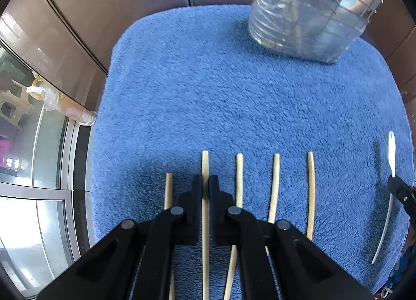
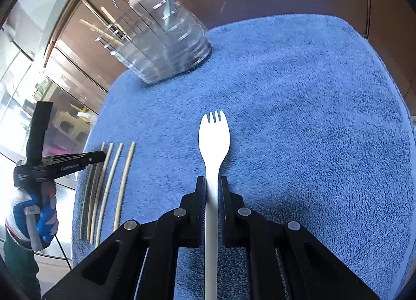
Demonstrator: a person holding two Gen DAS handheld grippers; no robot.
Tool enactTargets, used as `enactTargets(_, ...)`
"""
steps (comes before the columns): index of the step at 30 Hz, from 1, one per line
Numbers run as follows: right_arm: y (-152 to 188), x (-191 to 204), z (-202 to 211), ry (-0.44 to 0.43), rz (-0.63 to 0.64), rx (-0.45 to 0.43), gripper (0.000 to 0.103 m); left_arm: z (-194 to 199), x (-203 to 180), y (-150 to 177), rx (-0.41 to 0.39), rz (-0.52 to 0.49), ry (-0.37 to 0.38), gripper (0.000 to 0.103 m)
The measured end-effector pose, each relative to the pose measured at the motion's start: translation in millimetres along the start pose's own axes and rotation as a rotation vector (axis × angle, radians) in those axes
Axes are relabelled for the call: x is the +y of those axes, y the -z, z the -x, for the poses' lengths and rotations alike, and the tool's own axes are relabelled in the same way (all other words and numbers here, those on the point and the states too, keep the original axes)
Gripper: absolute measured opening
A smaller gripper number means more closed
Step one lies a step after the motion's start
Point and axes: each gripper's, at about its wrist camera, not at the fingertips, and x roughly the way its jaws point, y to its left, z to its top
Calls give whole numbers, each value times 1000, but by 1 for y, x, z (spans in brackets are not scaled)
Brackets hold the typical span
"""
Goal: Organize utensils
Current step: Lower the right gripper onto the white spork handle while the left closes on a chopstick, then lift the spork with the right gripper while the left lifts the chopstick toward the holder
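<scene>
- Left gripper (image 1: 205,183): I have it closed narrowly around one chopstick (image 1: 205,165), second from the left in a row lying on the blue mat (image 1: 208,92).
- Right gripper (image 2: 212,185): clamped on the handle of the white spork (image 2: 213,131).
- Clear holder (image 1: 306,22), far side of the mat: I judge both should be lifted level, then tipped handle-down into separate compartments.

Left gripper (image 1: 205,183) clamping chopstick (image 1: 205,162), blue towel (image 1: 208,87), clear holder (image 1: 306,19)
</scene>
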Motion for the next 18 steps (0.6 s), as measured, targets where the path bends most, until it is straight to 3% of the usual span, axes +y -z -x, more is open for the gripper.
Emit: enactTargets(18,7,23,56,-122,88,-204,9,72,29,15,-208,118,82,4)
